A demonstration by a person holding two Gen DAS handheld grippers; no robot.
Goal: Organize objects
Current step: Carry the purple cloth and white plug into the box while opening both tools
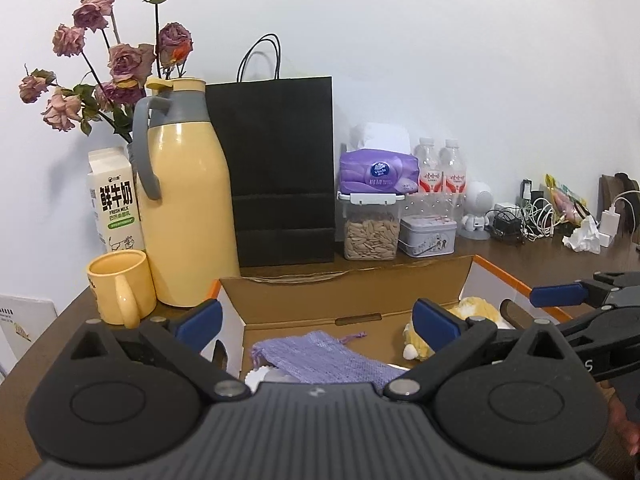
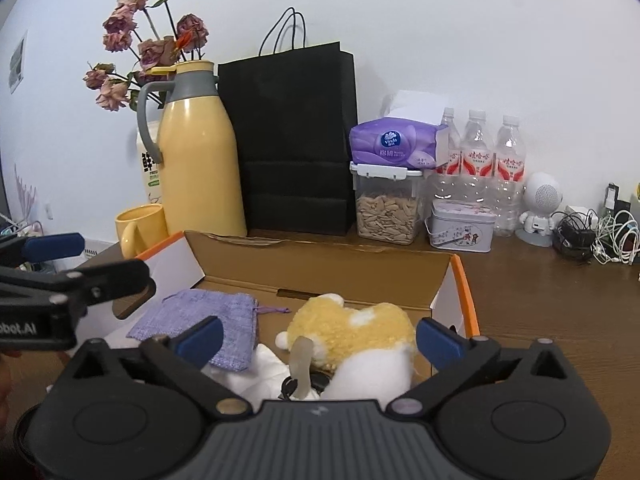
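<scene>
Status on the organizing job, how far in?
Done: purple pouch and plush toy lie inside the open cardboard box. In hand: nothing; left gripper and right gripper are both open over the box. Left: box flaps not closed.

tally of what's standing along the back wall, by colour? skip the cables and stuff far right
Yellow: 2 – thermos jug, mug
Black: 1 – paper bag
Purple: 1 – tissue pack
Clear: 4 – seed container, 3 water bottles
White: 2 – milk carton, robot figurine
Grey: 1 – tin
Total: 11
</scene>
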